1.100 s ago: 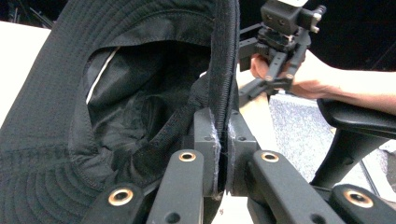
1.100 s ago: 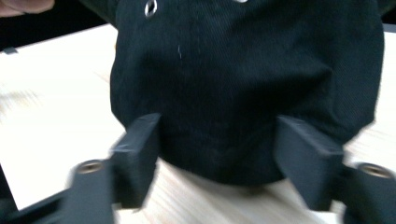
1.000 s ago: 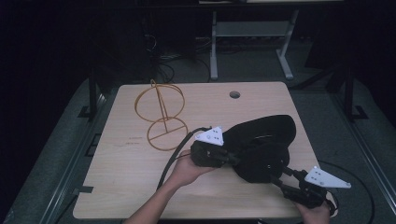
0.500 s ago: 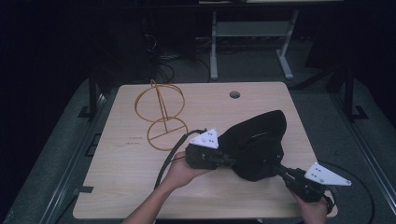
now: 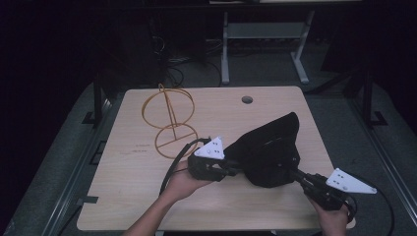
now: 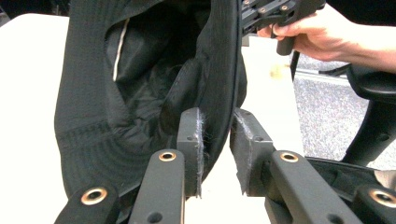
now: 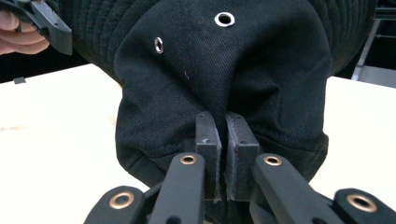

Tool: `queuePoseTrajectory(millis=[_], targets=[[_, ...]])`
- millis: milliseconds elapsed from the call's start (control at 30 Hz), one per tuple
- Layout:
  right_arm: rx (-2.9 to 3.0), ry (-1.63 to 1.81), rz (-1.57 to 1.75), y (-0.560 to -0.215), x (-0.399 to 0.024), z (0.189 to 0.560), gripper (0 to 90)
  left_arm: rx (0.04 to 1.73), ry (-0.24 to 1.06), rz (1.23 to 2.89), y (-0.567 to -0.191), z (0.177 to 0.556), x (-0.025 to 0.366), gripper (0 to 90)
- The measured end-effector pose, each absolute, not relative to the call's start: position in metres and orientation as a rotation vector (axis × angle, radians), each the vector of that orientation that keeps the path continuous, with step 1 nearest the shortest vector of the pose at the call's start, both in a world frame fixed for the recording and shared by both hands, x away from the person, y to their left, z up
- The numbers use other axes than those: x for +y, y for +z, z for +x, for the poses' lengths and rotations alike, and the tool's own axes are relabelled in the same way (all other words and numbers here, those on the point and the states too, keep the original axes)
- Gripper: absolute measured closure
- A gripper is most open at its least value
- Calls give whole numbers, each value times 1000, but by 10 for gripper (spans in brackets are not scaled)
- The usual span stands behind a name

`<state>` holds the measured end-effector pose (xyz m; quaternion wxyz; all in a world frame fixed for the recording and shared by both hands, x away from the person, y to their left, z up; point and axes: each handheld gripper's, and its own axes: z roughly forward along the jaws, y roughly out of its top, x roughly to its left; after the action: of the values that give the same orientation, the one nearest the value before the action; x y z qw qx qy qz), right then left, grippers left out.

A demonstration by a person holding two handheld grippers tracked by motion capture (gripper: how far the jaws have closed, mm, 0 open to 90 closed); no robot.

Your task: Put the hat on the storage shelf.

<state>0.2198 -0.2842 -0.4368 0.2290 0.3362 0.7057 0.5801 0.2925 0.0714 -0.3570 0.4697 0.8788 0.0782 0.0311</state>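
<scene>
The left gripper [image 5: 231, 166] sits toward the near edge of the table [image 5: 133, 196], about midway along it, with the black hat [image 5: 270, 150] just to its right. In the left gripper view its jaws stand narrowly apart with the hat's brim [image 6: 224, 79] running down between them; the left pad [image 6: 190, 140] looks to be touching the cloth, while the right pad [image 6: 245, 144] shows a sliver of table between it and the brim, so this is a loose hold at most, not a firm clamp. The hat's open underside faces this gripper, with the dark lining and a pale tag [image 6: 119, 44] inside.

The hat is held up off the table between the two grippers, right of the table's middle and closer to the near edge, its long axis running from the near side up toward the far right corner, tilted with one end raised. It is soft black fabric with a stitched brim and two metal eyelets [image 7: 224, 19] on the crown.

The right gripper [image 5: 297, 176], near the table's near right corner, has its jaws pressed together on a fold of the crown at the hat's lower edge. Of the two this has the surer grip, so any coming move likely hangs on it.

Toward the far left of the table stands a gold wire stand [image 5: 169, 123], well apart from the hat.
</scene>
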Motion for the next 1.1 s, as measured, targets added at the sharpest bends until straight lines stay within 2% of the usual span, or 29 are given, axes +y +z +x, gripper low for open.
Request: queuePoseTrajectory(millis=[533,1100], targets=[[1936,1577,845,-409,-287,225,851,239,156,2168,-352,288,93,613],[1937,1570,784,-380,-281,232,852,306,183,2157,-365,282,123,575]])
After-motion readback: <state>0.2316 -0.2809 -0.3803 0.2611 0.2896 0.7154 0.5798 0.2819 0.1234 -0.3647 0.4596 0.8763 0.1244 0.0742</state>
